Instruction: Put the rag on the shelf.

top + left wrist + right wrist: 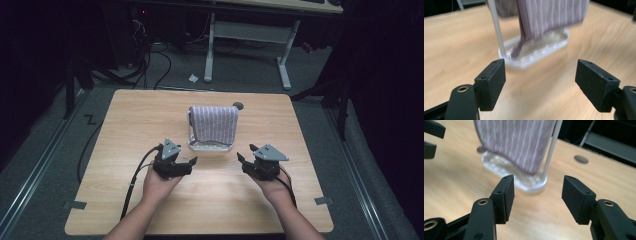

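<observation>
Towel (214, 123) looks soft, light and limp, striped knit, draped over the bar of a white rack (210, 146) at table (125, 120) centre, mid-frame in the high view. It'll sag and slide off the bar, not lift stiff, so pinch a hanging lower corner or side edge, not the middle. Rack looks light, may tip if you drag.

Left gripper (186, 163) sits lower left of the rack, right gripper (245, 159) lower right. Both jaws spread wide, holding nothing. Towel is ahead of both, near but not between the pads (491, 82).
</observation>
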Motion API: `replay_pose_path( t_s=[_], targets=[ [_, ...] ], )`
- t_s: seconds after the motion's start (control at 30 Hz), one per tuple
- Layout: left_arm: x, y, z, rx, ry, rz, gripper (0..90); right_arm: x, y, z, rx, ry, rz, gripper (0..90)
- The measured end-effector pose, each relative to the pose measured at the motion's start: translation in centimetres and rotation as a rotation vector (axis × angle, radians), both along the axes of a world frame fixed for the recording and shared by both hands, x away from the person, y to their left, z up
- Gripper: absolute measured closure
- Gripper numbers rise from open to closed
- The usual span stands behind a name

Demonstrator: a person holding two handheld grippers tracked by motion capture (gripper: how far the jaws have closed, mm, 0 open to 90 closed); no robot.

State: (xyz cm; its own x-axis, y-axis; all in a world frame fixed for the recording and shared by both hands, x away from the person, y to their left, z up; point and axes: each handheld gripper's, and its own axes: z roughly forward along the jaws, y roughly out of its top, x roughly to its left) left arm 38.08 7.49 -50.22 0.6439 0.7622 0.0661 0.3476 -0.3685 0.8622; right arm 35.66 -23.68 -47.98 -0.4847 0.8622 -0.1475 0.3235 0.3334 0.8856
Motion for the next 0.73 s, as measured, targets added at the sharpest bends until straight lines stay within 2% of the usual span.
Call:
replay_pose_path(
  t_s=[0.03, 0.07, 0.13, 0.2, 0.23, 0.27, 0.3, 0.33, 0.37, 0.43, 0.47, 0.57, 0.67, 0.73],
  targets=[
    [-0.5, 0.1, -0.5, 0.046, -0.010, 0.010, 25.0, -0.3, 0.0, -0.5, -0.003, 0.011, 0.006, 42.9],
    [-0.9, 0.4, -1.1, 0.052, 0.008, 0.020, 25.4, -0.8, -0.1, -1.1, -0.006, 0.019, 0.010, 42.6],
    [-1.8, 1.3, -1.9, 0.012, 0.074, 0.029, 25.4, -2.0, -0.5, -2.4, 0.003, 0.025, 0.014, 42.6],
    [-3.4, 2.4, -2.7, -0.043, 0.129, 0.023, 25.6, -3.7, -1.4, -3.8, 0.035, 0.032, 0.010, 43.3],
    [-4.0, 2.9, -2.8, -0.076, 0.171, 0.017, 28.8, -4.7, -2.0, -4.6, 0.051, 0.015, -0.003, 48.1],
    [-4.4, 3.3, -2.6, -0.109, 0.191, 0.001, 29.6, -5.2, -2.5, -5.0, 0.032, 0.025, -0.008, 47.6],
    [-4.9, 3.6, -2.3, -0.116, 0.167, 0.002, 29.1, -5.3, -2.7, -4.9, 0.010, 0.056, 0.010, 44.2],
    [-5.3, 3.7, -2.2, -0.102, 0.142, 0.011, 29.5, -5.4, -2.9, -4.9, -0.012, 0.053, 0.010, 45.5],
    [-5.4, 3.8, -2.3, -0.080, 0.136, 0.013, 29.9, -5.6, -3.2, -4.9, -0.009, 0.044, -0.006, 46.2],
    [-5.1, 3.7, -2.6, -0.087, 0.157, 0.007, 29.3, -5.3, -3.5, -5.1, 0.040, 0.084, -0.020, 45.5],
    [-4.9, 3.7, -2.8, -0.097, 0.170, 0.001, 29.1, -5.2, -3.4, -5.1, 0.040, 0.088, -0.018, 45.5],
    [-4.6, 3.4, -3.0, -0.075, 0.157, 0.010, 29.3, -5.1, -3.0, -5.2, 0.017, 0.076, -0.010, 45.6],
    [-4.2, 3.7, -3.1, -0.092, 0.175, 0.019, 29.2, -5.1, -3.0, -5.4, 0.017, 0.074, -0.006, 45.7],
    [-4.1, 3.9, -3.1, -0.085, 0.176, 0.019, 29.0, -5.0, -3.3, -5.5, 0.013, 0.081, -0.012, 45.7]
  ],
)
